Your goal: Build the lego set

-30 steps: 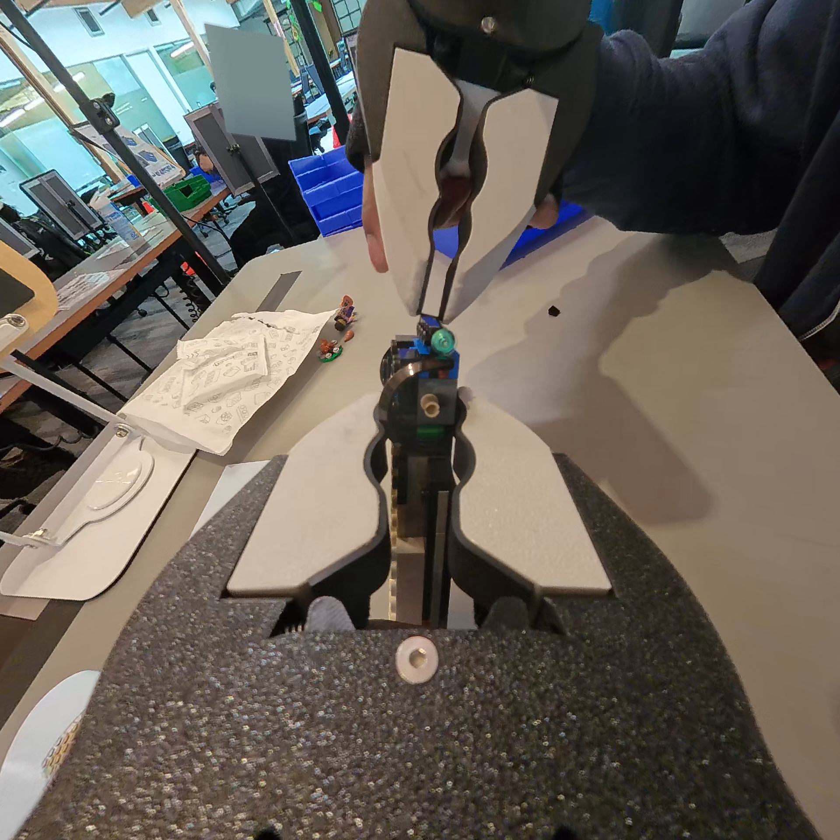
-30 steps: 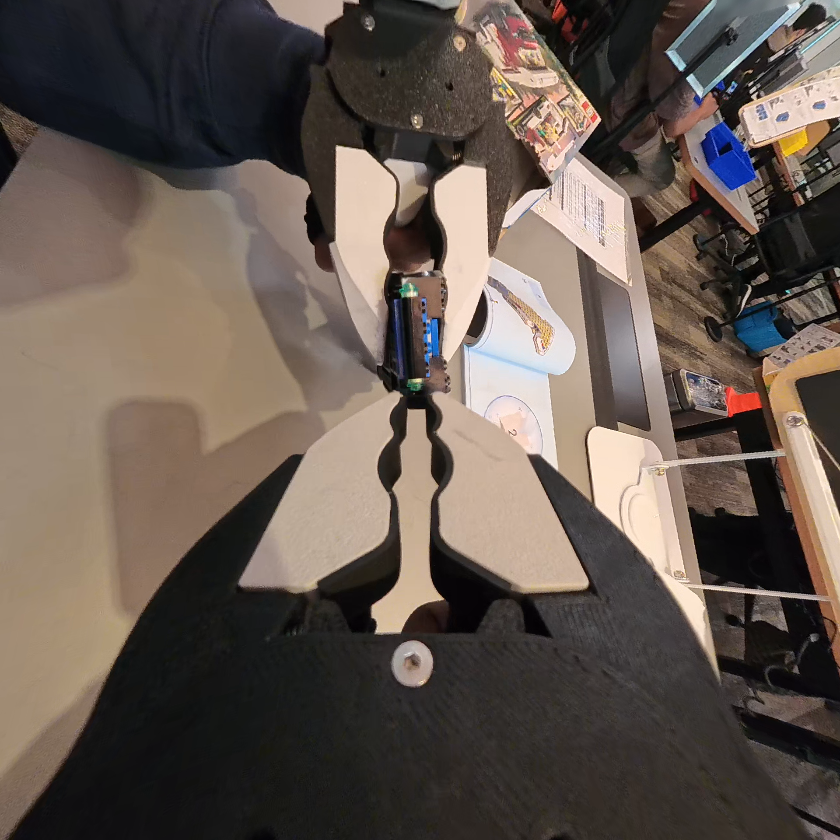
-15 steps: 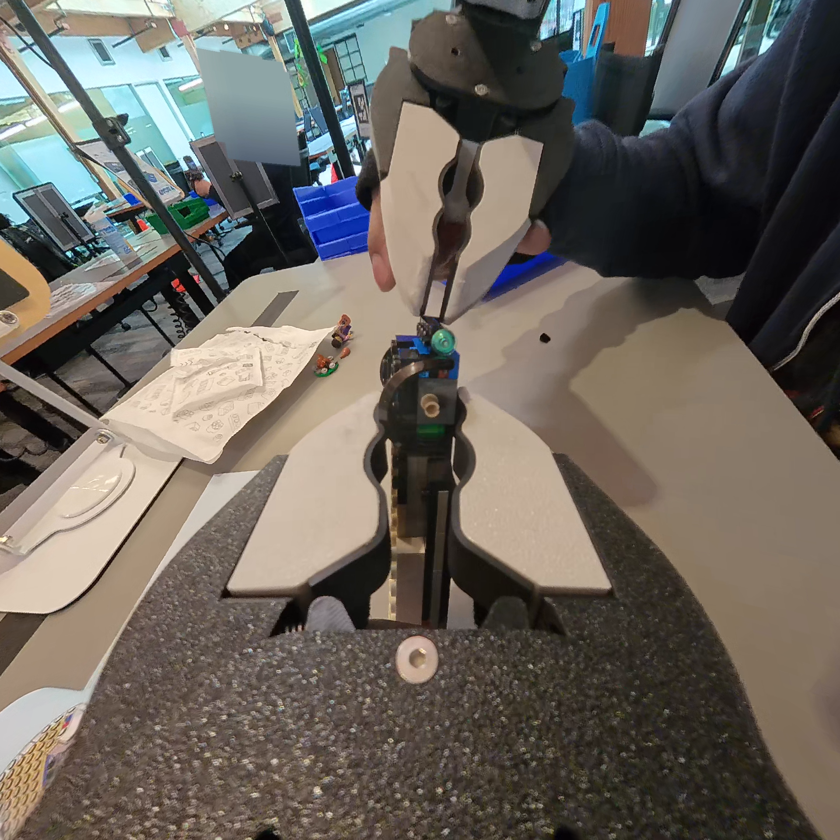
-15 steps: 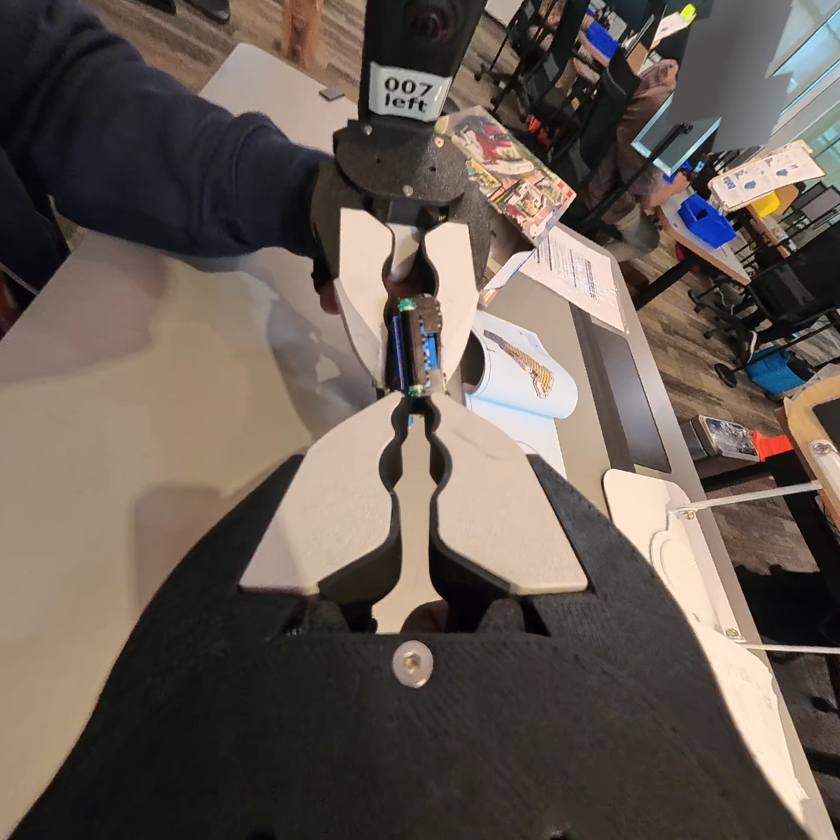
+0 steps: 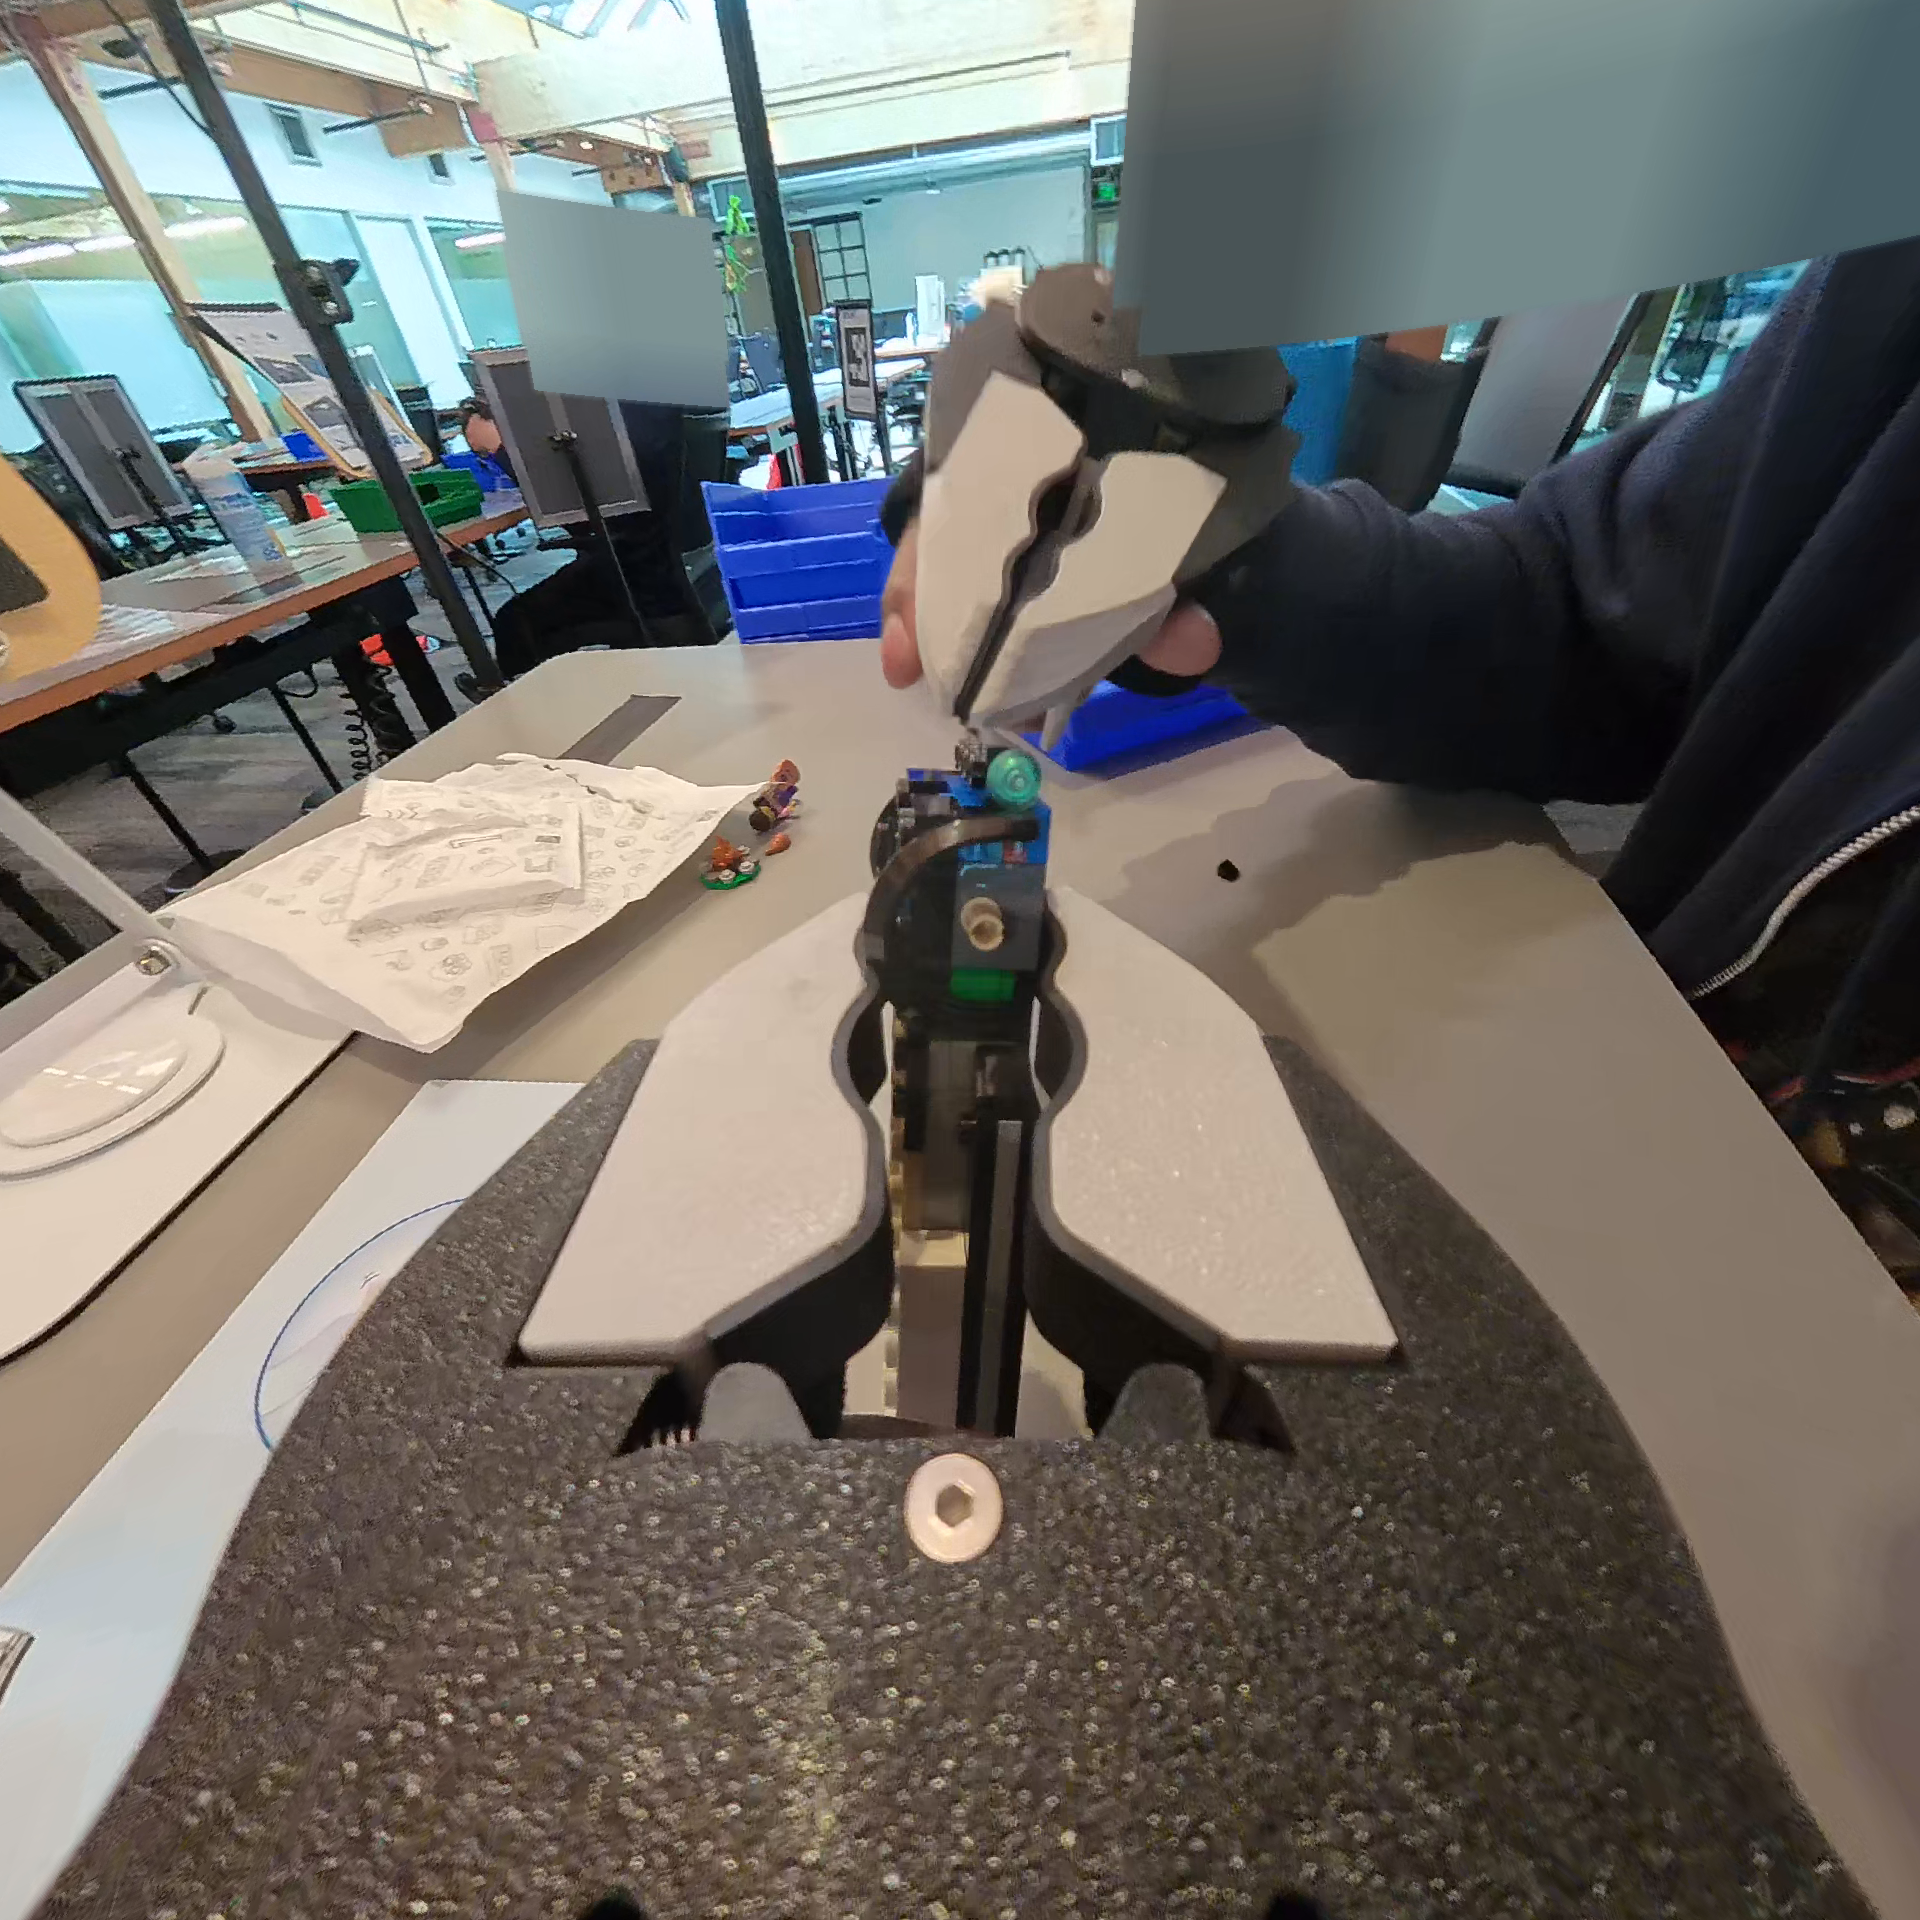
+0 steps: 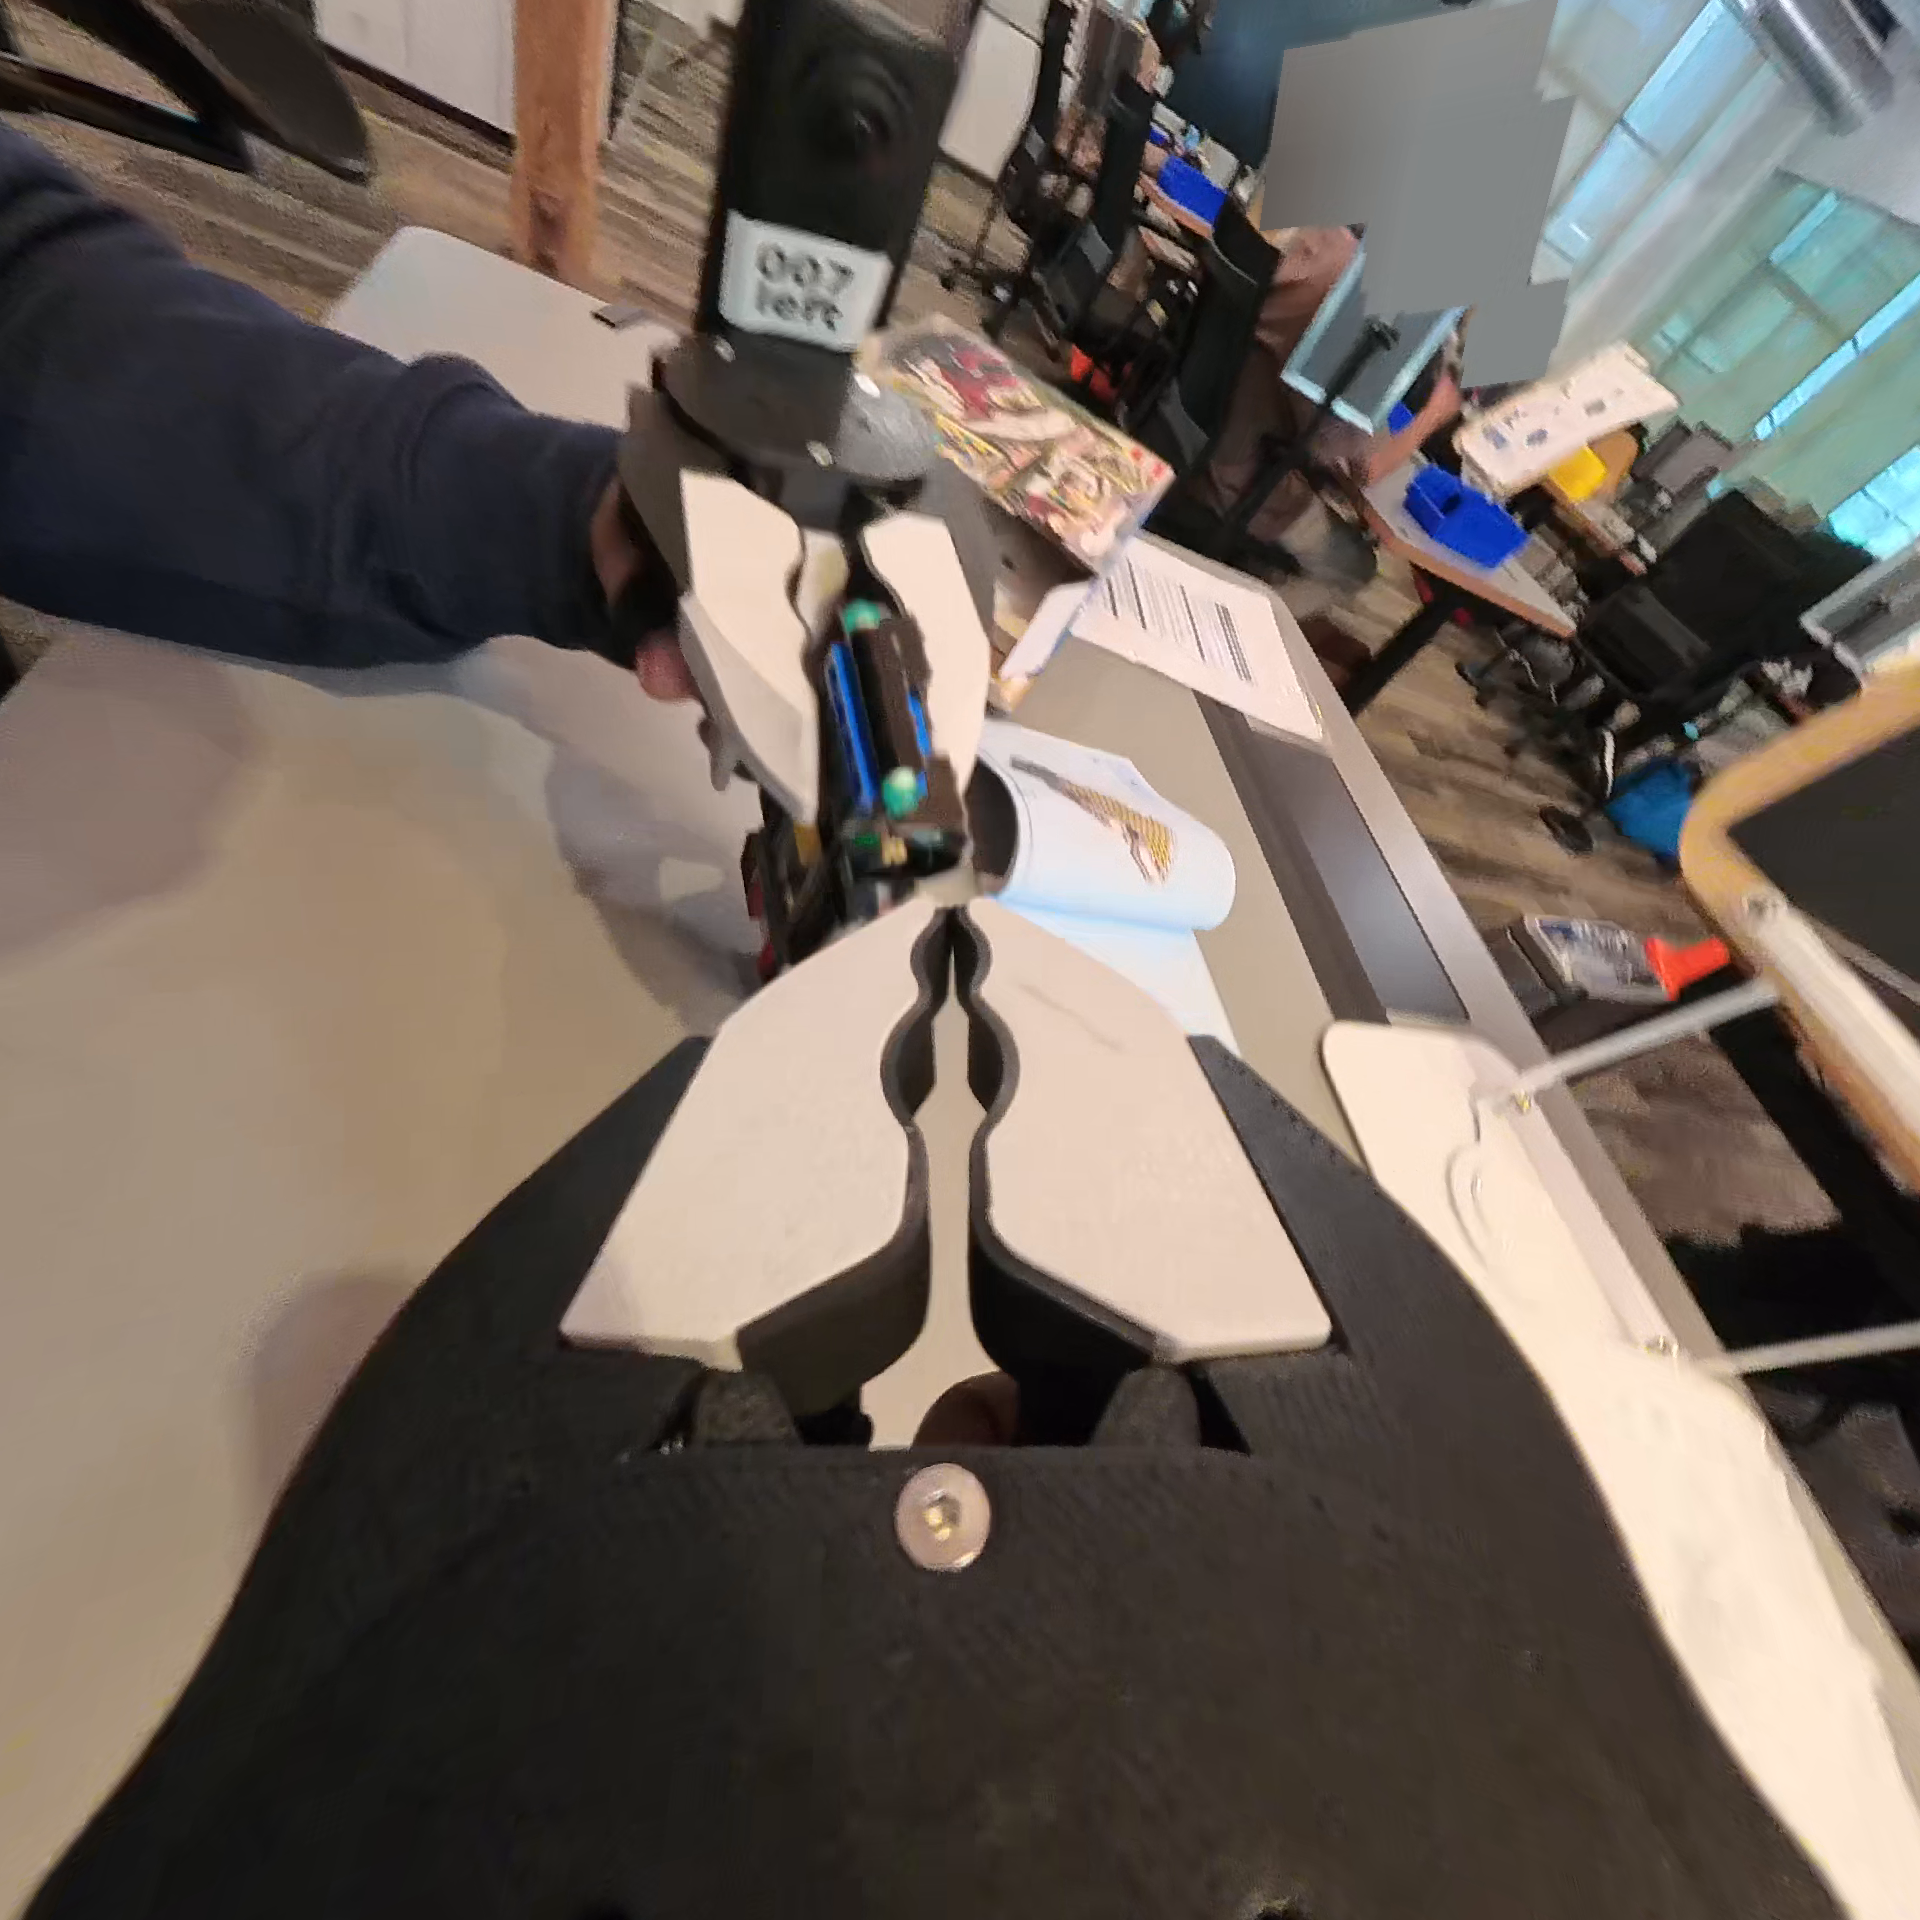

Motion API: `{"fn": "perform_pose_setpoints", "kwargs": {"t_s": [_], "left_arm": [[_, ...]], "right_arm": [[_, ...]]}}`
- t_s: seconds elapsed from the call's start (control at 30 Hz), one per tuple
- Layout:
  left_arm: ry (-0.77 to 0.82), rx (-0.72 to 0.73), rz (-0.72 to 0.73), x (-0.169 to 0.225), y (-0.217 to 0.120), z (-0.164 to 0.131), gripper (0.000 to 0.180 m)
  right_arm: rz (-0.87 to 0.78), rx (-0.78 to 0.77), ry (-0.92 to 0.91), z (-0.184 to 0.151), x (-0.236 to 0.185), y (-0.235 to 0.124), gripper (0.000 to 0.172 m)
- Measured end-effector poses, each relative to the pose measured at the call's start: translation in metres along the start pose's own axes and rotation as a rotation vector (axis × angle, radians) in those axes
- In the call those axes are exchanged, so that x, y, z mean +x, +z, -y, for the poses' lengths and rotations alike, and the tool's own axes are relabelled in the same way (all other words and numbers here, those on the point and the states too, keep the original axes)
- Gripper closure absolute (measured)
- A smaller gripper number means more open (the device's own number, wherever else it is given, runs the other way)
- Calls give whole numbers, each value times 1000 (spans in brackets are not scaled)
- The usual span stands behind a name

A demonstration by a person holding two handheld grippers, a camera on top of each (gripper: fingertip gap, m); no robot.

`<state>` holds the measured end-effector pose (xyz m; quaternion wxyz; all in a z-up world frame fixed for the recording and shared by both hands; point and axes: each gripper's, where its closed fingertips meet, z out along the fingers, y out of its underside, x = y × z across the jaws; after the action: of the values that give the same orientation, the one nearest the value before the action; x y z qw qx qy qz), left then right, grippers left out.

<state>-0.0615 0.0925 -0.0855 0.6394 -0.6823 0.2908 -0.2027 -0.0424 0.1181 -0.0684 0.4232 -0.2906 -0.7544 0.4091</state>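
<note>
My left gripper [image 5: 961, 920] is shut on a brick-built model [image 5: 982, 883] of black, blue and dark grey pieces and holds it above the grey table [image 5: 1455, 1039]. A teal round stud [image 5: 1011, 774] sits on the model's far end. My right gripper [image 5: 968, 722] is shut, its tips just above a small dark piece [image 5: 971, 750] beside the stud. In the right wrist view the shut right gripper [image 6: 954, 914] points at the model [image 6: 878, 727], which sits between the fingers of the left gripper [image 6: 883, 831].
White paper bags [image 5: 468, 883] and small figure parts [image 5: 774, 805] lie at the left of the table. Blue bins [image 5: 800, 561] stand at the far edge. An open booklet [image 6: 1101, 862] and a picture box [image 6: 1018, 447] lie behind the model. A white stand [image 5: 94, 1091] is near left. Spacing between my two grippers at the tips: around 4 centimeters.
My right gripper's fingers have come together from a narrow gap, and it has tilted and risen slightly over the model's end. The left gripper keeps its hold on the model.
</note>
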Motion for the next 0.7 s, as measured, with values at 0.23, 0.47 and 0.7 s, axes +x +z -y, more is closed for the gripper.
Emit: {"fn": "perform_pose_setpoints", "kwargs": {"t_s": [0.23, 0.47, 0.7], "left_arm": [[-39, 41, 74, -14, -2, 1, 156], [-55, 44, 90, -18, -2, 0, 155], [-40, 34, 86, -14, 1, 0, 155]], "right_arm": [[57, -269, 145, -85, -52, -28, 168], [176, -401, 405, -109, -154, -61, 157], [160, -422, 443, -105, -202, -58, 151]]}}
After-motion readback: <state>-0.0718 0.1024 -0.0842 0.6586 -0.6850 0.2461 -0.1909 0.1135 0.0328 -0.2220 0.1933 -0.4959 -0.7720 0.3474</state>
